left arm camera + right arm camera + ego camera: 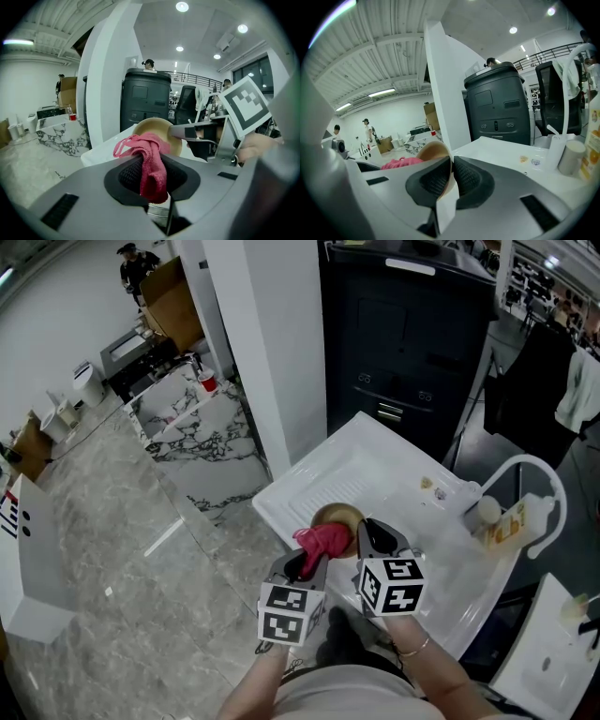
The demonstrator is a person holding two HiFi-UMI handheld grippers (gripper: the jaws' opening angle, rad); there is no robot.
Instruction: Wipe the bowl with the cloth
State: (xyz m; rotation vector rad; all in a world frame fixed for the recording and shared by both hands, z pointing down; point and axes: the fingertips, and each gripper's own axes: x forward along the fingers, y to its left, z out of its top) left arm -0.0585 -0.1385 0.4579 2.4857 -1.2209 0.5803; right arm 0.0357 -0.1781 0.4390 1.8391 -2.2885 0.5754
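A tan bowl [339,517] hangs tilted above the white sink unit [394,474]. My right gripper [369,533] is shut on the bowl's rim [449,165], with the wall pinched thin between the ribbed pads. A pink-red cloth [323,540] is bunched in my left gripper [309,563], which is shut on it. The cloth [147,161] drapes down between the left jaws and lies against the bowl [157,131]. From the right gripper view, the cloth [401,162] shows just left of the bowl [433,152].
A curved white faucet [534,474] and an orange bottle [511,521] stand at the sink's right end. A white cup [571,157] sits there too. A black cabinet [412,334] rises behind the sink, a white pillar [262,343] to its left.
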